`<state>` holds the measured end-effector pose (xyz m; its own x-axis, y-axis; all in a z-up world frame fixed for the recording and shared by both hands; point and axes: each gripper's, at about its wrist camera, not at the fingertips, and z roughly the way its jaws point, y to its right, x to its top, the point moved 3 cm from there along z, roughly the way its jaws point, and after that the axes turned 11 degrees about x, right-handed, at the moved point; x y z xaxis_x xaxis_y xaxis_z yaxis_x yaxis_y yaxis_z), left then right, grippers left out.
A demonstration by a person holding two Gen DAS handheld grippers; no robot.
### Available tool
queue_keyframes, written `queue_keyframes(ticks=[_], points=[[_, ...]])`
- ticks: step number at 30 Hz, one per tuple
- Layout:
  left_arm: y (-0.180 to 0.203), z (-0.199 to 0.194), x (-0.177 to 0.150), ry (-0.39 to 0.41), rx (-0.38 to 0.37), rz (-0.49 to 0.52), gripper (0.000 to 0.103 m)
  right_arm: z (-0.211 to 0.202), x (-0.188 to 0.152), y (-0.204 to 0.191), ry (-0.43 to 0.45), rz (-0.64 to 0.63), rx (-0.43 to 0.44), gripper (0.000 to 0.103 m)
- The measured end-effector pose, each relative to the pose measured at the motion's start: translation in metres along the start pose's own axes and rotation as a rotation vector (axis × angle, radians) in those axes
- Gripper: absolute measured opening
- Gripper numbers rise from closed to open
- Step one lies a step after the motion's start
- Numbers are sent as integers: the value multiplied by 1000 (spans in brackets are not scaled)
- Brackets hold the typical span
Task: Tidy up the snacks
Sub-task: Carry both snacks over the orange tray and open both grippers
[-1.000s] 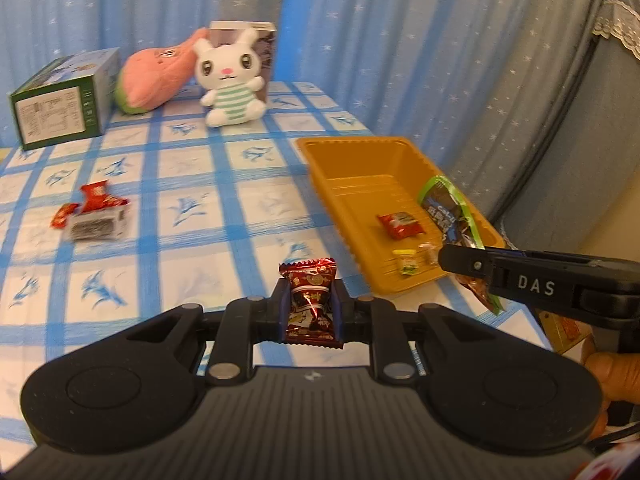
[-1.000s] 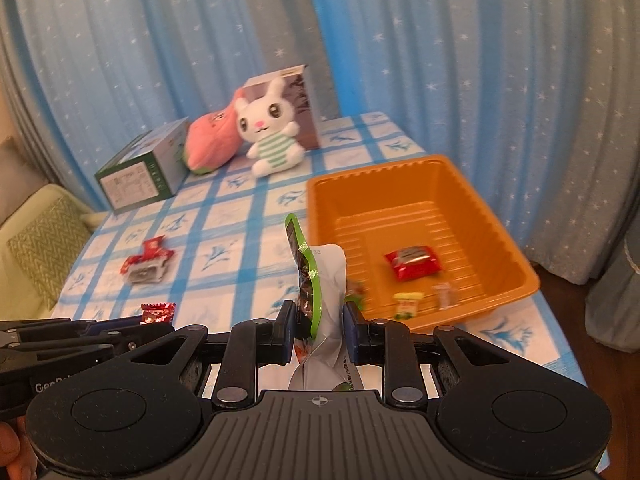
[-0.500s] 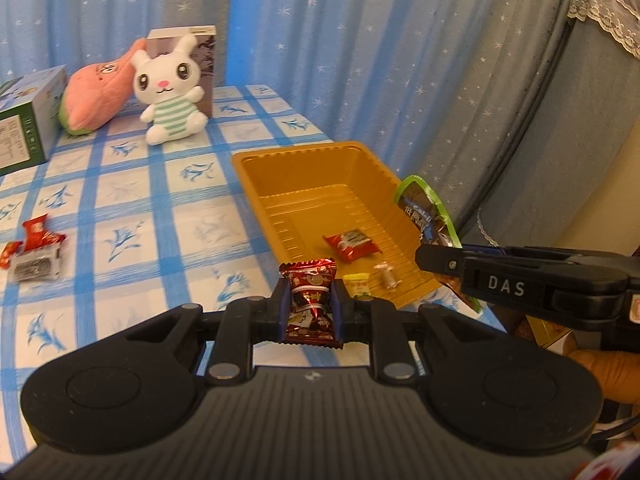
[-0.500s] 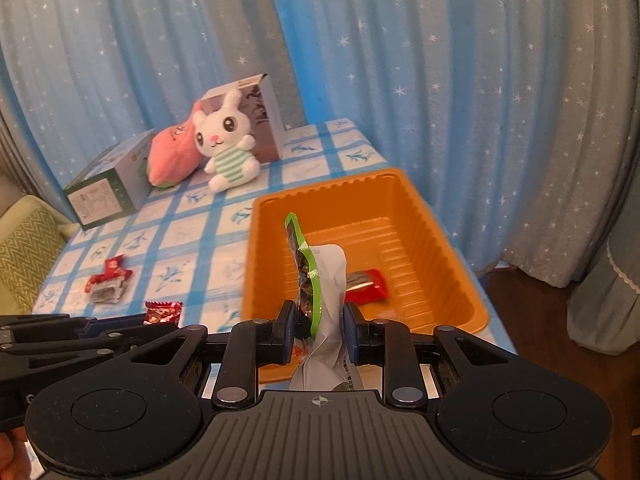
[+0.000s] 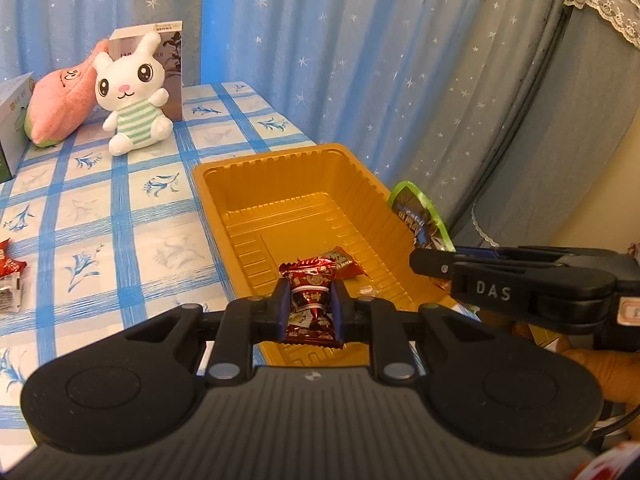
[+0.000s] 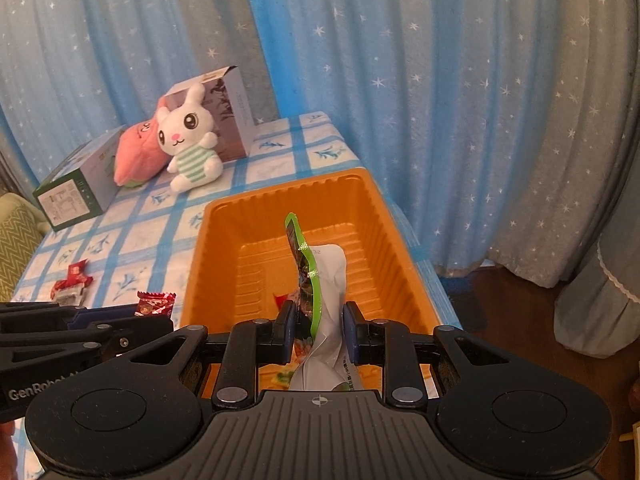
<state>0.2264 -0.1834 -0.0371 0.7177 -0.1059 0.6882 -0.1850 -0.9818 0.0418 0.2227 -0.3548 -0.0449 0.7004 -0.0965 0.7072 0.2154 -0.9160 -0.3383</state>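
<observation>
Candy in crinkled red foil (image 5: 311,296) sits clamped in the left gripper (image 5: 310,310) above the ribbed orange plastic tray (image 5: 280,168). Right gripper (image 6: 318,330) pinches a green-edged pouch (image 6: 310,280) over that tray; only its view shows the pouch's white back. Red wrapper (image 5: 340,261) lies inside the tray.

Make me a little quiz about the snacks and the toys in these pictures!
1. True or false: the left gripper is shut on a red candy.
2. What colour is the tray? A green, B orange, C white.
3. Which toy sits by the pink plush?

Key: 1 true. 2 B. 3 the white bunny.
</observation>
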Motion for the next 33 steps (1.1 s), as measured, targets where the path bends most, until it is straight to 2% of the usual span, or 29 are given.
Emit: queue_keyframes(ticks=[7,11,13,15,20,26,29,33], points=[[5,26,1,-31,0,-1,19,11,5,12,-13,11,-1,25],[8,34,3,-19,-20,-16,20,17,4,13,-20,13,2,25],[8,40,3,-22,-8,-5,32,19,4,14,-22,13,1,25],[6,41,2,-26,-3,-7,33,20,3,13,-24,14,3,25],[-6,32,-1,-18,17,-33,34,20,2,14,-27,13,4,25],[-19,14,-7,23,69,-36,40,20,2,9,-26,11,11,25],[-24,5,-11,50,110,-9,40,19,3,7,-20,7,22,25],[-38,-3,-16,49,124,-44,43,21,9,2,-7,13,55,25]])
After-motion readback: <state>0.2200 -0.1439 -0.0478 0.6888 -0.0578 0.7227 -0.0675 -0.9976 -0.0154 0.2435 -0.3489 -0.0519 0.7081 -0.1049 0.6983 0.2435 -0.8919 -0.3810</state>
